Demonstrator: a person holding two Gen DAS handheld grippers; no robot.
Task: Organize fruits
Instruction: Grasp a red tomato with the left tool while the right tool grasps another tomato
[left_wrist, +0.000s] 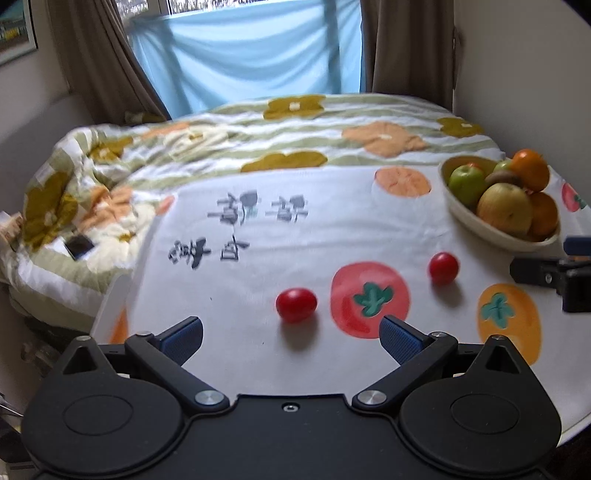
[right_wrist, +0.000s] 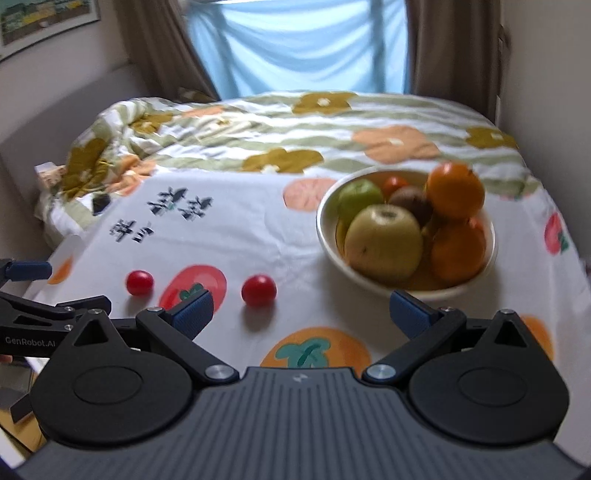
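The left gripper (left_wrist: 291, 334), its fingers wide apart and empty, points at the left small round red tomato (left_wrist: 296, 305) on the cloth-covered surface (left_wrist: 258, 236); a careless squeeze could make it roll away. The second red tomato (right_wrist: 259, 290) lies before the right gripper (right_wrist: 301, 314), fingers apart. The cream bowl (right_wrist: 373, 282) is heaped with fruit, so an added tomato may slide off.

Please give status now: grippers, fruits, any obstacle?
Left gripper open, right gripper open, both empty. Two cherry tomatoes loose on tablecloth; bowl full. Nothing in the way.
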